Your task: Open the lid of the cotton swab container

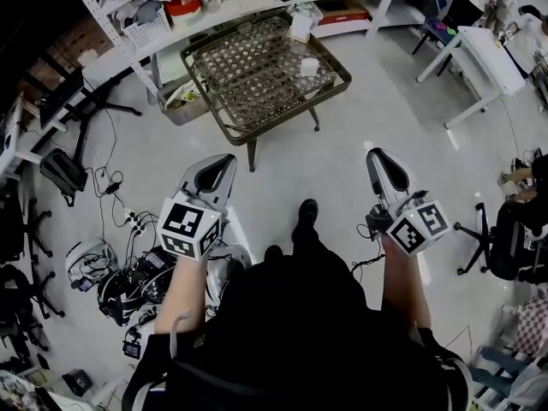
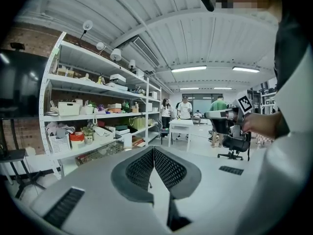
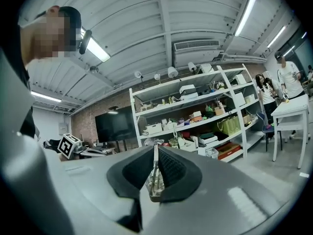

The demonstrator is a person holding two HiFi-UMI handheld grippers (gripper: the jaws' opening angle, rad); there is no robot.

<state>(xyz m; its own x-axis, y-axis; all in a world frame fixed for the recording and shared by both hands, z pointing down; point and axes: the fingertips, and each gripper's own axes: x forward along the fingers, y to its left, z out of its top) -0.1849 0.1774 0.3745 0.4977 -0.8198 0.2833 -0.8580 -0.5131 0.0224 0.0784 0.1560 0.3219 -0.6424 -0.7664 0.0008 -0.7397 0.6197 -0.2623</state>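
A: Head view: task status?
B: Not begun, by my reading. Cotton swab container: small and white, on the low mesh table near its right corner. The lid is seemingly on and the contents are unseen. Left gripper and right gripper: both over the floor, well short of the table's near edge. Left to do: approach, steady the container, lift the lid. White basket on the shelf beyond: contents too small to tell.
A: Left gripper view?
B: Jaws pressed together, nothing between them. Container not in sight. Shelf entries: white crate and red-topped tub, fill unseen.
A: Right gripper view?
B: Jaws nearly together with a thin slit left, nothing gripped as far as I can tell. Container not in sight
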